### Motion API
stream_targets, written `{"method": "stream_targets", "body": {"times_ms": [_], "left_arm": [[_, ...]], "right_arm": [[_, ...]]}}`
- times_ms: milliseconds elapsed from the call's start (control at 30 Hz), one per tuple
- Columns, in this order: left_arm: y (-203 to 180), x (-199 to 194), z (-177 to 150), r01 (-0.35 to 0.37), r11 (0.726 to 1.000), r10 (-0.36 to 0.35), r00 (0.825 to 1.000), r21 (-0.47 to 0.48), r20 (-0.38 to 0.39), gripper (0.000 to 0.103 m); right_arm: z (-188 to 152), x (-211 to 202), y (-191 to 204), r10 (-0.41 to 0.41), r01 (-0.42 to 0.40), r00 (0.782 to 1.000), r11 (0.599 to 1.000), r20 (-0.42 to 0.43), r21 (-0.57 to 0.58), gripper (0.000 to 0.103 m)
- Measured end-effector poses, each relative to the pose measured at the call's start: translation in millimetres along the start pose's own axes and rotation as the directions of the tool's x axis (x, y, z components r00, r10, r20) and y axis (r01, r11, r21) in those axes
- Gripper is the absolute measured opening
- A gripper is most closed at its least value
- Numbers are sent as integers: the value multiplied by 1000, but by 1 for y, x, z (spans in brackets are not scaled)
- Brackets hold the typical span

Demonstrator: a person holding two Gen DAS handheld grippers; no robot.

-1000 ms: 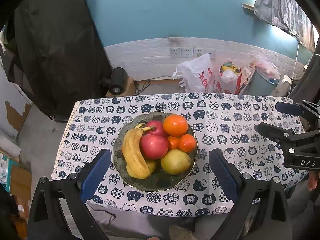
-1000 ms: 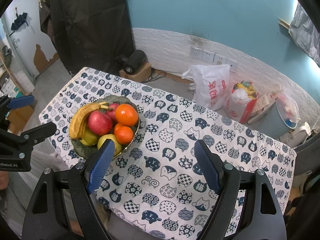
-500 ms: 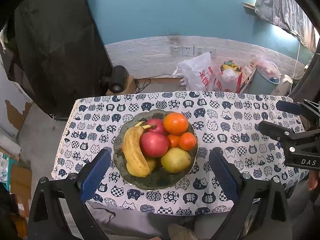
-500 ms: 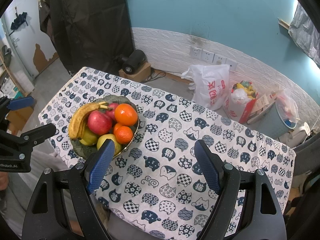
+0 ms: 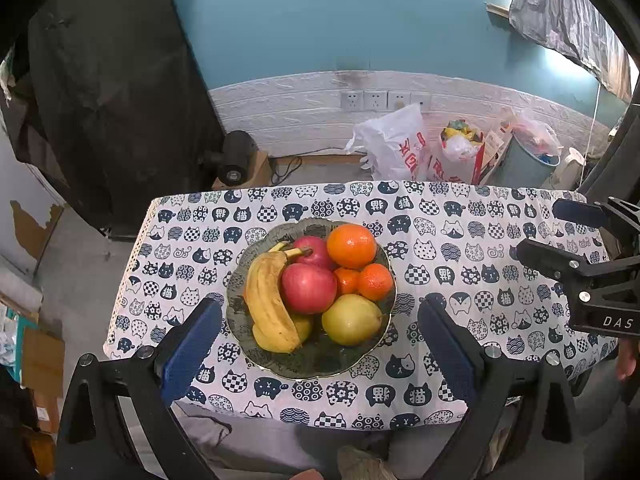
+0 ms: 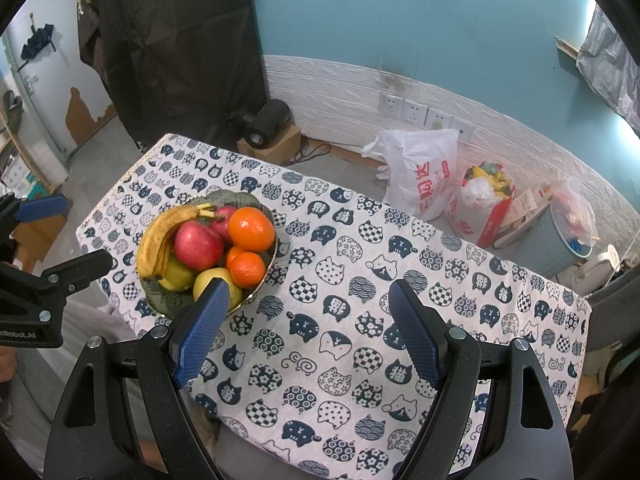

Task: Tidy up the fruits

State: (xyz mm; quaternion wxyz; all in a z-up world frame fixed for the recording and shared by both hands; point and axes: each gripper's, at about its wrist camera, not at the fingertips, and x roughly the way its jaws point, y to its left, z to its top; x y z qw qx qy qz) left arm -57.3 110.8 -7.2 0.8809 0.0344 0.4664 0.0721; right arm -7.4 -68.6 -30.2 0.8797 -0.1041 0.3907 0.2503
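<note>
A dark patterned bowl (image 5: 320,362) (image 6: 168,302) stands on the cat-print tablecloth (image 5: 460,240) (image 6: 340,320), piled with fruit: a banana (image 5: 266,300) (image 6: 154,240), two red apples (image 5: 308,286) (image 6: 198,244), a big orange (image 5: 351,245) (image 6: 252,228), two small oranges (image 5: 374,281) (image 6: 248,269) and yellow-green pears (image 5: 350,324) (image 6: 208,280). My left gripper (image 5: 320,324) hovers open above the bowl's near side, holding nothing. My right gripper (image 6: 308,316) hangs open over bare cloth to the right of the bowl. Each gripper shows at the edge of the other's view.
Beyond the table's far edge the floor holds a white plastic bag (image 5: 396,144), a red-and-white bag (image 5: 460,156), a grey bin (image 5: 528,160) and a black cylinder on a box (image 5: 236,158). A dark curtain (image 5: 112,92) hangs at the left.
</note>
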Motion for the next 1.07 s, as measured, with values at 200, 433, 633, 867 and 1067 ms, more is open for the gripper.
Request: {"method": "stream_targets", "body": {"times_ms": [200,433,633,867,1067], "left_arm": [[-1,0,0,0,1000,0,1000,2,0,99],[-1,0,0,0,1000,0,1000,1,1,99],[-2,1,0,12,1000,-12,1000,4,-5,99],[-2,0,0,15,1000,-15,1000,8,3,99],[0,-1,1,18,1000,-18,1000,3,2,99]], "right_arm": [[0,0,1,0,0,1000,1000,-1,-1,81],[0,0,1,1,-1,1000,1000,-1,0,81],[0,0,1,0,0,1000,1000,-1,-1,81],[0,0,0,-1,1,1000,1000,-2,-2,81],[0,0,1,-1,1,1000,1000,-2,-2,81]]}}
